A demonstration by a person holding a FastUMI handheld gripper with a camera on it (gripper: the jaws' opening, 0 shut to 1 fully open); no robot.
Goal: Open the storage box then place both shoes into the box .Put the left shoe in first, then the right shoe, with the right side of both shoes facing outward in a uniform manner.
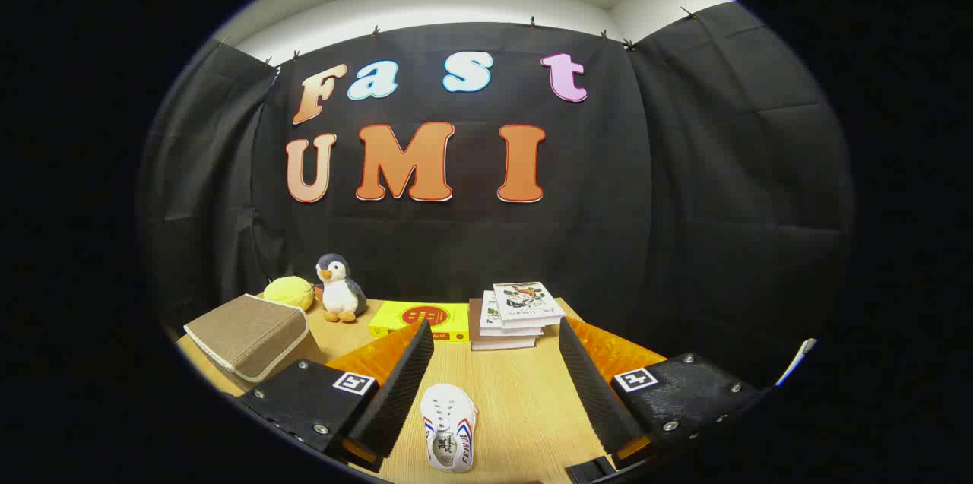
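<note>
A small white shoe [449, 428] with red and blue side stripes lies on the wooden table [524, 393], sole side turned up, between my two fingers and closer to the left one. My gripper [494, 362] is open, its black ribbed pads wide apart and touching nothing. A brown fabric storage box [247, 336] with a light trim sits tilted at the table's left side, beyond and left of my left finger [399, 385]. Its lid looks closed.
At the back of the table stand a plush penguin [339, 289] and a yellow round object [289, 292]. A flat yellow box [420, 319] and a stack of books [515, 316] lie just beyond the fingertips. Black cloth walls close in the booth.
</note>
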